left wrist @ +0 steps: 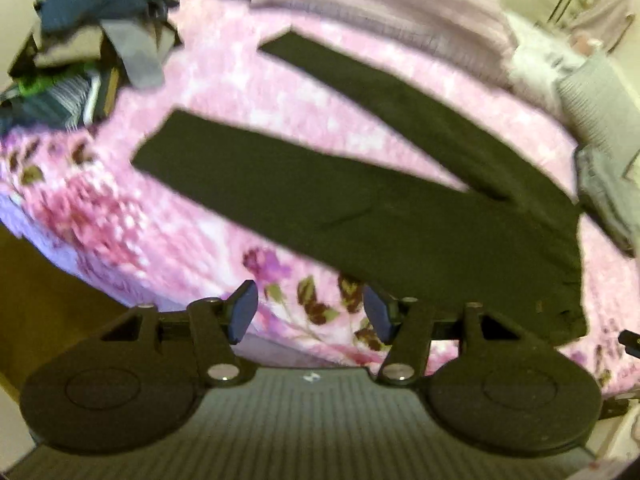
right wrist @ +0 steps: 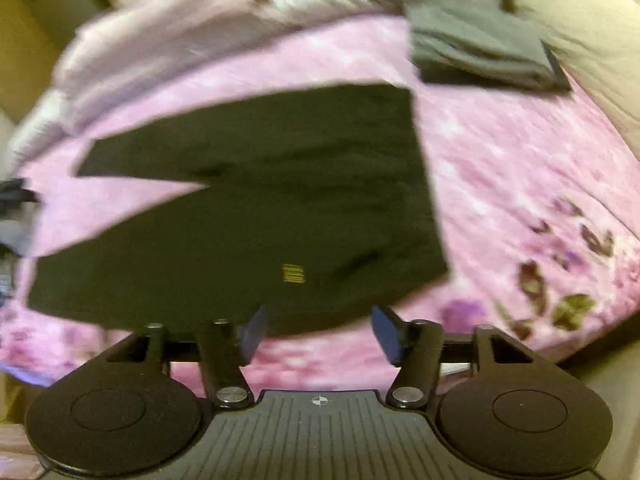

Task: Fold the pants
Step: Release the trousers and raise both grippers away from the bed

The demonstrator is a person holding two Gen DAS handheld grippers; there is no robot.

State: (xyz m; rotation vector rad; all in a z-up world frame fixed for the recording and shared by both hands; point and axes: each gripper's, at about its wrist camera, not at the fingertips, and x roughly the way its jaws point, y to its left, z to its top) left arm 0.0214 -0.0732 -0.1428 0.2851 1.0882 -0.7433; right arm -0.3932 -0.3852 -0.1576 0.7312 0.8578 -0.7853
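Dark pants (left wrist: 360, 200) lie spread flat on a pink floral bedspread (left wrist: 224, 92), both legs fanned apart toward the left and the waist at the right. In the right wrist view the pants (right wrist: 260, 208) show a small yellow label near the waist. My left gripper (left wrist: 310, 312) hovers above the bedspread near the pants' lower edge, open, with nothing between its blue pads. My right gripper (right wrist: 318, 334) hangs above the waist edge of the pants, open and empty too. Both views are motion-blurred.
A heap of mixed clothes (left wrist: 88, 40) sits at the bed's far left corner. A folded grey garment (right wrist: 480, 48) lies at the far right. A lilac blanket (left wrist: 380, 8) runs along the back. The bed's near edge drops to a brownish floor (left wrist: 48, 300).
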